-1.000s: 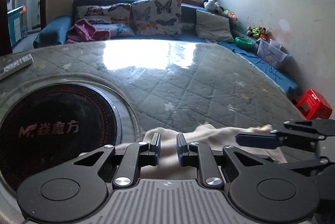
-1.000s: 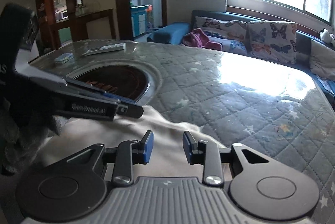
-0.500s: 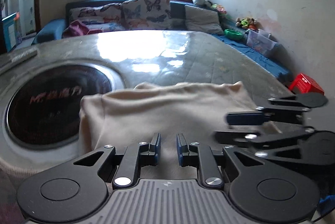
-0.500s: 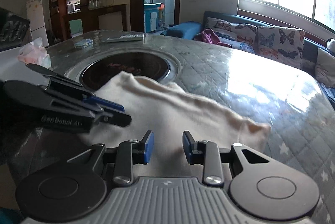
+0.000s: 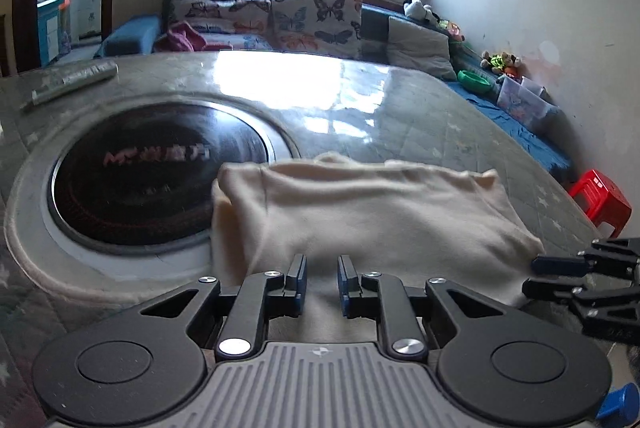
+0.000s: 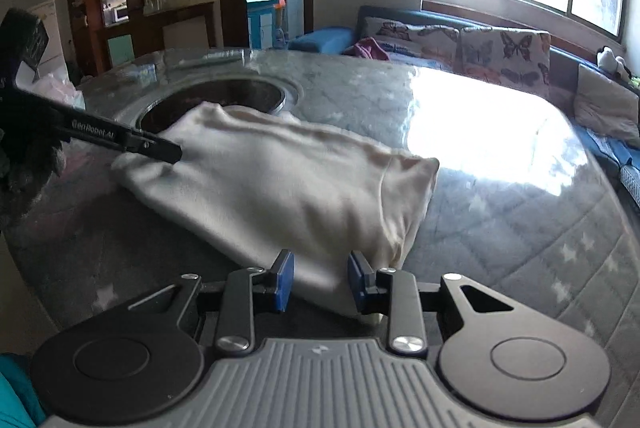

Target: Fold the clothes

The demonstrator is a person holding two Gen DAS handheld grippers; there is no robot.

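Cream-coloured soft fabric garment [image 5: 372, 212] lying folded and creased on the grey quilted star-patterned table [image 5: 420, 116], its left end overlapping the round black inset cooktop with red lettering [image 5: 140, 176]. Left claw [image 5: 322, 280], fingers slightly apart, at the garment's near edge with cloth between the blue pads; whether they grip it cannot be told. Right claw [image 6: 320, 284], fingers wider apart, over the garment's right corner, the cloth lying loose between them. Behind the table, 2 butterfly-print cushions [image 5: 316, 20] on a blue sofa [image 5: 132, 36].
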